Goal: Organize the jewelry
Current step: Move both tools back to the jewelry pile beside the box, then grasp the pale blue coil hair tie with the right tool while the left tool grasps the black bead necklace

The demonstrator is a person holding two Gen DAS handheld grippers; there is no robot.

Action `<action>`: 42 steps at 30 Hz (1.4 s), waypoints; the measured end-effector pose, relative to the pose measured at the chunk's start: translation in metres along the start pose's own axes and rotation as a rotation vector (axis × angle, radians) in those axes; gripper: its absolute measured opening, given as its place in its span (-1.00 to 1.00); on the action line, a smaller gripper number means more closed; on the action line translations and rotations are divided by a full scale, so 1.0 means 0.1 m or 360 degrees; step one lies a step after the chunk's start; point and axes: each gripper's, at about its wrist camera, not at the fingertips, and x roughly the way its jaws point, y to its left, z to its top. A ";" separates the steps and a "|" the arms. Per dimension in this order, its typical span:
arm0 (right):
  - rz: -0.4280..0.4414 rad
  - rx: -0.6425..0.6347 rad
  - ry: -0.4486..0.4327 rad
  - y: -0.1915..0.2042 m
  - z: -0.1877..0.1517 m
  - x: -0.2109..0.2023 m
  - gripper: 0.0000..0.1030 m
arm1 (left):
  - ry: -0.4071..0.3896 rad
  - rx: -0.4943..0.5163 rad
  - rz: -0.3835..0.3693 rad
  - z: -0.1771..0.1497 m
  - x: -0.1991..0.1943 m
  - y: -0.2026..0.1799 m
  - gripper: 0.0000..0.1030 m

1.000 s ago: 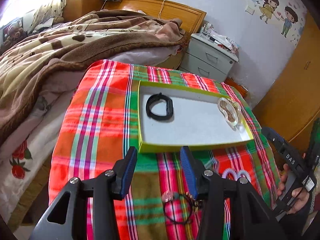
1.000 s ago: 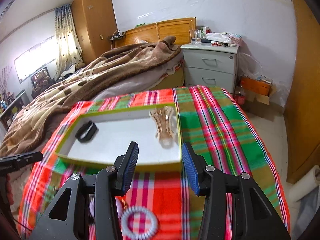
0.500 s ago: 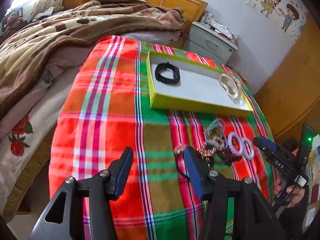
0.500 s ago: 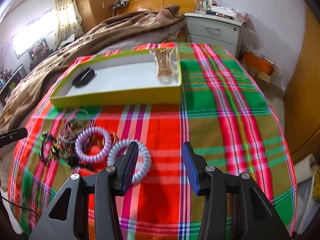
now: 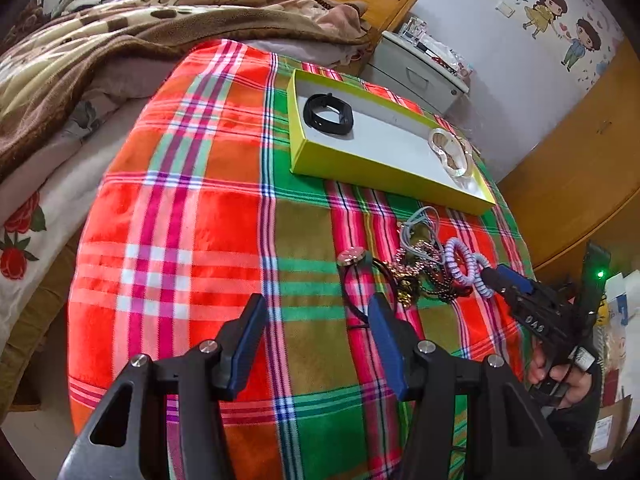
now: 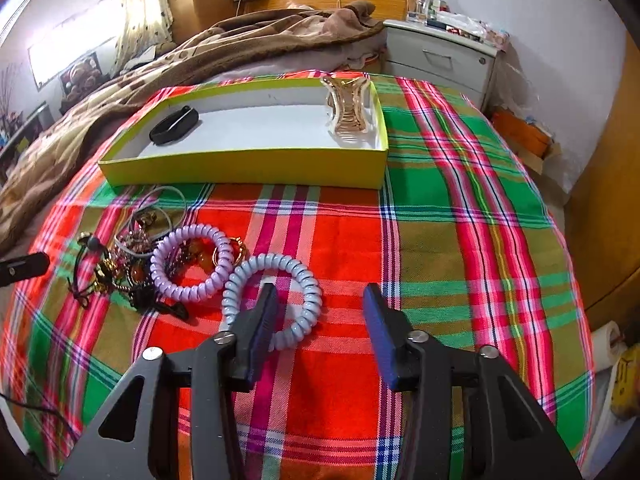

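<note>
Now both grippers, fingers spread, have dropped closer to the jewelry pile (image 6: 132,264), right gripper (image 6: 318,320) nearest

Both grippers are pulling back toward the near edge of the plaid cloth (image 6: 460,216), away from the yellow-green box (image 6: 256,168), and tilting downward. The left gripper (image 5: 316,320) is now hanging over bare cloth just left of the tangled jewelry pile (image 5: 416,276). The right gripper (image 6: 320,312) is coming in over the pale blue coil band (image 6: 272,300), its left finger overlapping the ring, jaws spread wide
</note>
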 end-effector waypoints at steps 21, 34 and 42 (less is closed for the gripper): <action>0.0015 0.0221 -0.0162 -0.33 -0.05 -0.24 -0.81 | 0.0014 0.0168 0.0108 0.07 0.15 -0.27 0.06; 0.0023 0.0270 -0.0225 -0.41 -0.04 -0.36 -0.81 | 0.0028 0.0476 0.0327 0.14 0.43 -0.51 0.06; 0.0037 0.0258 -0.0226 -0.35 -0.01 -0.34 -0.81 | 0.0015 0.0567 0.0356 0.17 0.50 -0.57 0.06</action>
